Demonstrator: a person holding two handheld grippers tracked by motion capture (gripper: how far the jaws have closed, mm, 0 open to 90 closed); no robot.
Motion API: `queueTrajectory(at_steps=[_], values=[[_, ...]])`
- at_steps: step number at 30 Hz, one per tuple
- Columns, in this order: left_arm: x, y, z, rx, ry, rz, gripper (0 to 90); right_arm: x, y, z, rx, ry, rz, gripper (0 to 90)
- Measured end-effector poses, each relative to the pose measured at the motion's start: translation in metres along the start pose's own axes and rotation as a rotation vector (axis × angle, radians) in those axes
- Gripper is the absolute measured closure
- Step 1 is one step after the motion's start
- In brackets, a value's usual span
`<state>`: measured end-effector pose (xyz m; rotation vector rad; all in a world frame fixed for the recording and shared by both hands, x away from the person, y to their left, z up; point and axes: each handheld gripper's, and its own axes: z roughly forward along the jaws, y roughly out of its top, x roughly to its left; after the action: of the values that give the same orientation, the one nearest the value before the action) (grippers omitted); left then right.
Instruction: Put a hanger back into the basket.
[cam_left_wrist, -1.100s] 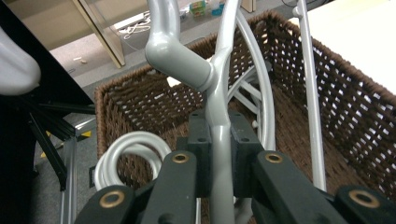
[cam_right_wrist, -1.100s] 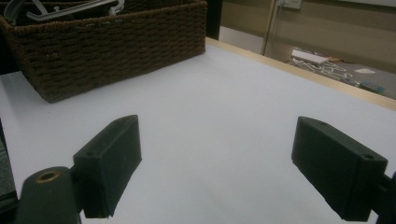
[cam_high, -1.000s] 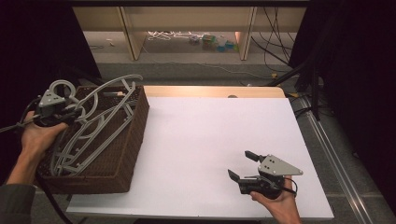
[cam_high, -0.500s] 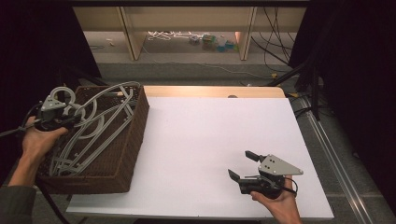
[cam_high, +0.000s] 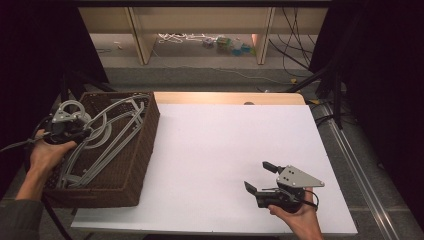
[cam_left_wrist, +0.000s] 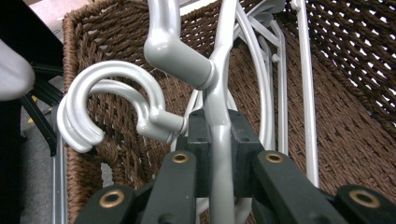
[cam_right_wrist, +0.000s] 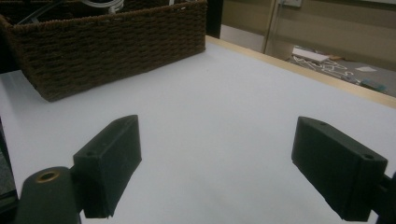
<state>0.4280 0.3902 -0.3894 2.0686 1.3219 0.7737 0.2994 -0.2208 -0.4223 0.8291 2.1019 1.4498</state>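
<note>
The left hand-held gripper (cam_left_wrist: 219, 154) is clenched on a grey plastic hanger (cam_left_wrist: 218, 88) just below its neck; rigid, light, slippery, likely to snag. The right hand-held gripper (cam_high: 264, 176) is released.

A staged recording lab, not a lived-in room.

Black curtains (cam_high: 45, 45) close in both sides of a white-topped counter (cam_high: 225, 150); cables (cam_high: 300, 40) trail across the grey floor (cam_high: 210, 75) beyond it, and a plain wooden shelf unit (cam_high: 140, 35) behind holds scattered odds and ends near floor level.
</note>
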Motion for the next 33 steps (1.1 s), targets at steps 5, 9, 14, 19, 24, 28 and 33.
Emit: queueTrajectory(at_steps=[5, 9, 14, 19, 24, 28, 33], values=[[-0.002, -0.001, 0.006, 0.016, 0.007, -0.001, 81.9, 0.0, 0.0, 0.0, 0.001, 0.0, 0.0, 16.6], [-0.004, -0.002, 0.011, 0.026, 0.004, 0.012, 81.8, 0.0, 0.0, 0.001, -0.008, -0.005, 0.001, 16.6], [-0.009, -0.002, 0.018, 0.044, 0.003, 0.02, 81.8, 0.0, 0.0, 0.0, 0.002, 0.002, 0.002, 16.6], [-0.007, -0.005, 0.021, 0.056, 0.02, -0.004, 81.6, 0.0, 0.0, 0.001, -0.007, -0.003, 0.0, 16.6], [-0.006, -0.007, 0.026, 0.075, 0.049, 0.003, 81.3, 0.001, 0.0, 0.001, -0.003, 0.001, 0.004, 16.6], [-0.005, -0.01, 0.028, 0.091, 0.058, -0.003, 76.7, 0.0, 0.0, 0.001, -0.004, -0.002, 0.001, 16.6], [-0.004, -0.012, 0.023, 0.066, 0.071, -0.039, 63.1, 0.001, 0.0, 0.0, 0.005, 0.004, 0.013, 16.6]])
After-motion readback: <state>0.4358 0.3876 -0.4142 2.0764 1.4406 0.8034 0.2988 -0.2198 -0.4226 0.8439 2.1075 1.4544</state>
